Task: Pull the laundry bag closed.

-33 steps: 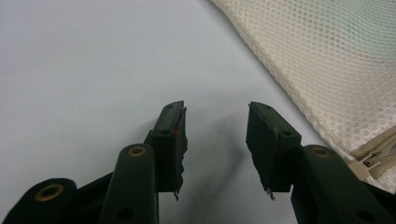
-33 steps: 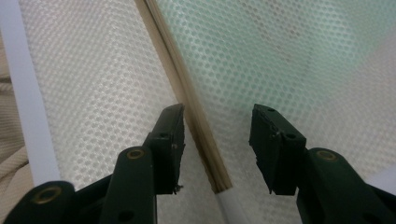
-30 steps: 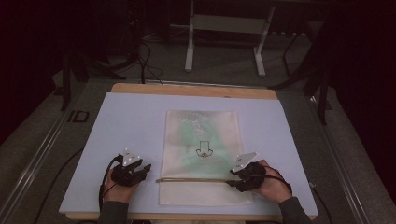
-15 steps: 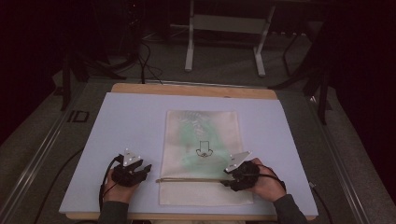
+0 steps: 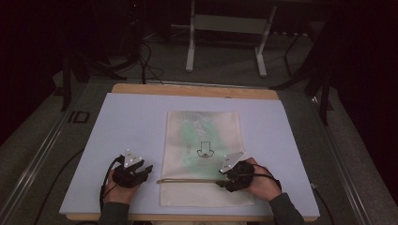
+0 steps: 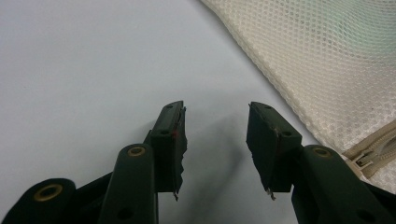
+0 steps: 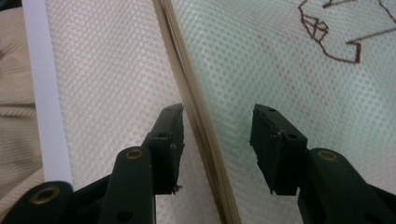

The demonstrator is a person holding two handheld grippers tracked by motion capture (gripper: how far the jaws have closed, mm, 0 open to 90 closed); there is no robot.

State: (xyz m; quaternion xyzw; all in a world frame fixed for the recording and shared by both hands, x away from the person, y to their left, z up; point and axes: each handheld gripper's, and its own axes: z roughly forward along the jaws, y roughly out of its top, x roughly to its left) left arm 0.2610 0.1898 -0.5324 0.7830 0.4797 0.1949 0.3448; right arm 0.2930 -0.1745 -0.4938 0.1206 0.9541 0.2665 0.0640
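A cream mesh bag (image 5: pixel 204 140) with a green tint and a small embroidered figure (image 5: pixel 204 151) lies flat in the middle of the table. A tan zipper (image 5: pixel 187 181) crosses it near the front. My right gripper (image 5: pixel 224 183) is open above the bag, its jaws straddling the zipper (image 7: pixel 196 116) with mesh on both sides. My left gripper (image 5: pixel 144 171) rests open on the bare mat, just left of the bag's edge (image 6: pixel 299 60); the zipper's end (image 6: pixel 373 154) lies right of its jaws. Nothing sits between either pair of jaws.
A pale blue mat (image 5: pixel 122 126) covers the wooden table (image 5: pixel 192 90). Dark floor with cables (image 5: pixel 141 56) and a white metal stand (image 5: pixel 225 28) lie beyond the far edge. A rail (image 5: pixel 37 159) runs along the left side.
My right gripper has slid left along the zipper line, over the bag. The left gripper has stayed in place.
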